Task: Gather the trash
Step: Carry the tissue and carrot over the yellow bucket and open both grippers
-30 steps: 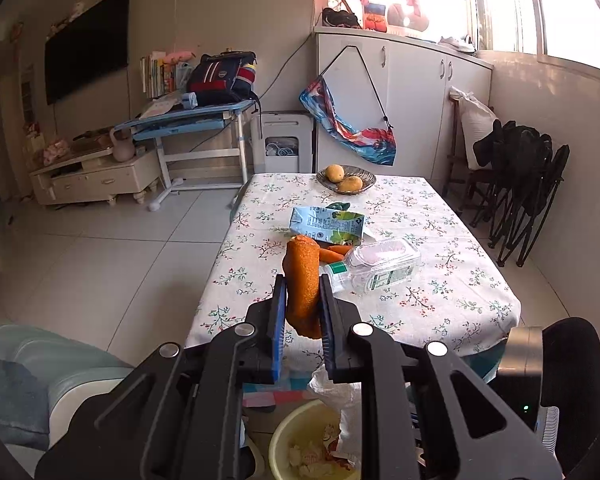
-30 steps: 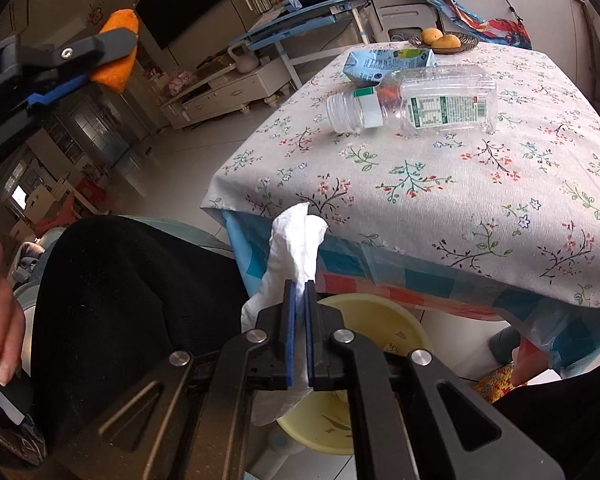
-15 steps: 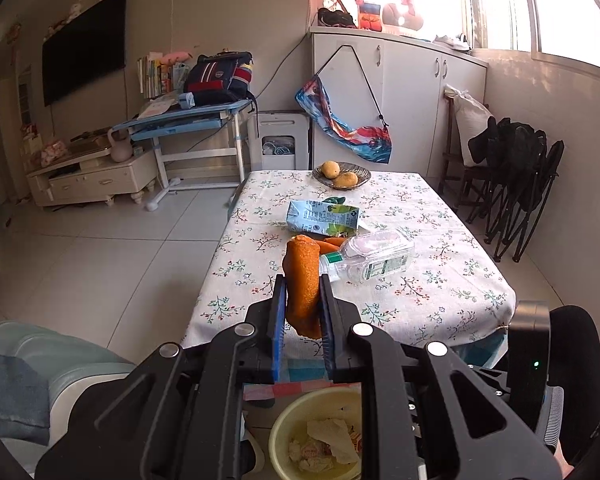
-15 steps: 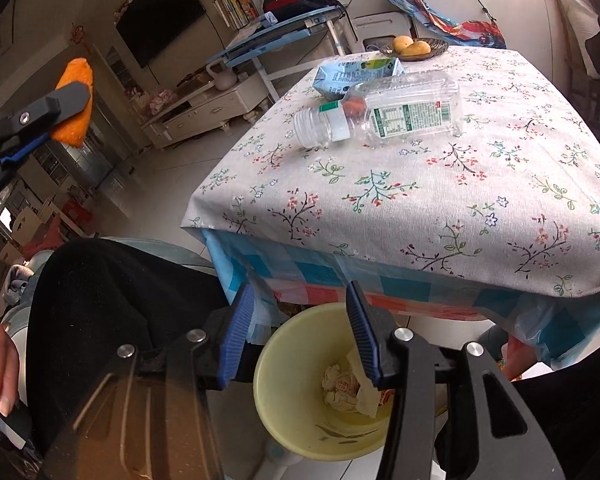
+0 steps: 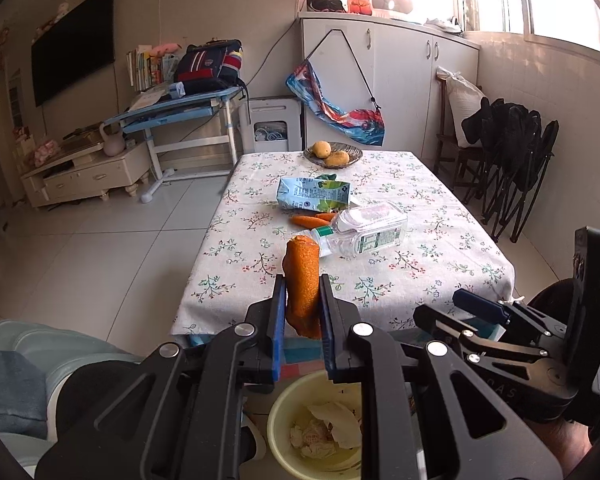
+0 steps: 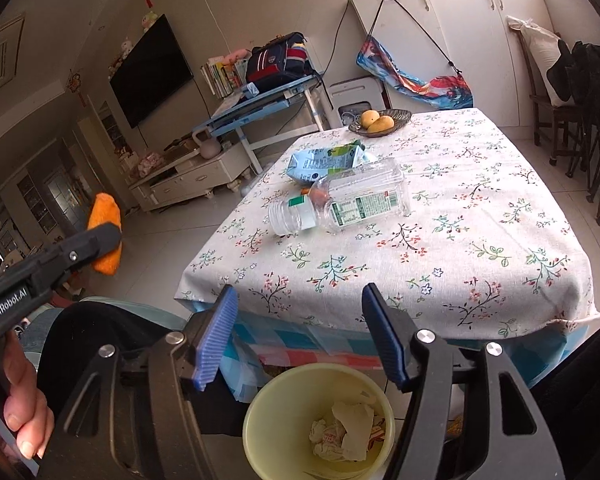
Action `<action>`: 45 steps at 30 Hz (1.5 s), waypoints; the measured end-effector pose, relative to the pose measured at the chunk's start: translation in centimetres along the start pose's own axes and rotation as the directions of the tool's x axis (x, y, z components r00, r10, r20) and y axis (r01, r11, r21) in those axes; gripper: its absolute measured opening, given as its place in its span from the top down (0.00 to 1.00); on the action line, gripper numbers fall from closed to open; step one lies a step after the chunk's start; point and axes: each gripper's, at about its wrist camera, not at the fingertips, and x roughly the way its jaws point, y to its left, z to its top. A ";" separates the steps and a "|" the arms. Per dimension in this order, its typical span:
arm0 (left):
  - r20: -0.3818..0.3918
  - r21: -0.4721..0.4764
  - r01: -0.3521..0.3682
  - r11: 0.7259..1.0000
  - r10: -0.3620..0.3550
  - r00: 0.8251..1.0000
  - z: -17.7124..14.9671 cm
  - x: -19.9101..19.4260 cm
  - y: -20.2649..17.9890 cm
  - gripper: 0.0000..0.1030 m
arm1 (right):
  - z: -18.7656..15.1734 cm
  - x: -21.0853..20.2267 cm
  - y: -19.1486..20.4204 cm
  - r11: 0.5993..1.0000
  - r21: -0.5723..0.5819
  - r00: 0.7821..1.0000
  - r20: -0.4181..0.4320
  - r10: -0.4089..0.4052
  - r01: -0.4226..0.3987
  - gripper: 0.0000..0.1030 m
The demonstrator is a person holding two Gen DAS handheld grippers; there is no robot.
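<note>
My left gripper (image 5: 302, 308) is shut on an orange scrap (image 5: 303, 280) that sticks up between its pads, held above the pale yellow bin (image 5: 276, 412). The right wrist view shows the same scrap (image 6: 104, 236) at the left. My right gripper (image 6: 300, 304) hovers over the bin (image 6: 260, 420) with its jaws opening and nothing between them. A crumpled white tissue (image 6: 352, 424) lies inside the bin. On the flowered table lie a clear plastic bottle (image 6: 356, 200), a blue-green carton (image 6: 324, 162) and orange scraps (image 5: 310, 221).
The table (image 6: 480, 272) reaches forward from the bin, with a bowl of fruit (image 6: 380, 120) at its far end. Folded black chairs (image 5: 512, 168) stand at the right. A blue desk (image 5: 180, 108) and low cabinet (image 5: 84, 172) are far left. A hand (image 6: 16, 408) holds the left gripper.
My right gripper let go of the white tissue, which now lies in the bin, and its jaws spread wide while it tilted upward. The left gripper kept the orange scrap.
</note>
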 end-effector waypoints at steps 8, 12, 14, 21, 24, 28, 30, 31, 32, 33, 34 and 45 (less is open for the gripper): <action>-0.137 0.036 0.045 0.998 -0.039 0.990 -3.5 3.3 -1.5 0.85 | 0.4 -0.4 -0.7 1.000 0.020 0.999 0.034 -0.016 0.016 0.37; -0.241 0.059 0.072 0.996 -0.055 0.969 -5.4 5.7 -2.4 0.84 | 0.5 -0.5 -0.8 1.000 0.023 0.999 0.044 -0.021 0.020 0.37; -0.278 0.078 0.080 0.994 -0.056 0.959 -6.1 6.5 -2.6 0.82 | 0.5 -0.7 -0.9 0.999 0.025 0.999 0.048 -0.023 0.022 0.36; -0.252 0.091 0.051 0.995 -0.026 0.967 -6.2 6.2 -2.7 0.61 | 0.3 -1.2 -1.1 0.999 0.029 0.997 0.066 -0.034 0.032 0.34; -0.221 0.088 0.039 0.995 -0.018 0.975 -5.8 5.7 -2.6 0.58 | 0.4 -1.4 -1.1 0.999 0.026 0.996 0.074 -0.039 0.038 0.34; -0.168 0.086 0.011 0.996 0.004 0.986 -5.2 4.9 -2.3 0.51 | 0.4 -1.6 -1.1 0.999 0.020 0.995 0.082 -0.047 0.046 0.33; -0.139 0.079 -0.004 0.997 0.015 0.990 -4.9 4.5 -2.1 0.48 | 0.4 -1.6 -1.0 0.999 0.016 0.995 0.087 -0.051 0.050 0.32; -0.127 0.074 -0.010 0.997 0.019 0.992 -4.8 4.3 -2.0 0.46 | 0.4 -1.7 -1.0 0.999 0.013 0.995 0.090 -0.053 0.052 0.31; -0.115 0.068 -0.016 0.998 0.024 0.993 -4.7 4.1 -1.9 0.44 | 0.4 -1.7 -0.9 0.998 0.010 0.994 0.093 -0.056 0.055 0.30; -0.105 0.062 -0.021 0.998 0.028 0.994 -4.6 4.0 -1.8 0.43 | 0.4 -1.7 -0.8 0.998 0.006 0.994 0.096 -0.058 0.057 0.30; -0.096 0.055 -0.026 0.998 0.031 0.995 -4.5 3.8 -1.6 0.42 | 0.4 -1.8 -0.8 0.998 0.002 0.993 0.098 -0.059 0.059 0.30; -0.041 0.037 -0.053 0.998 0.055 0.998 -4.1 3.1 -1.2 0.34 | 0.4 -1.8 -0.1 0.997 -0.028 0.992 0.107 -0.068 0.071 0.29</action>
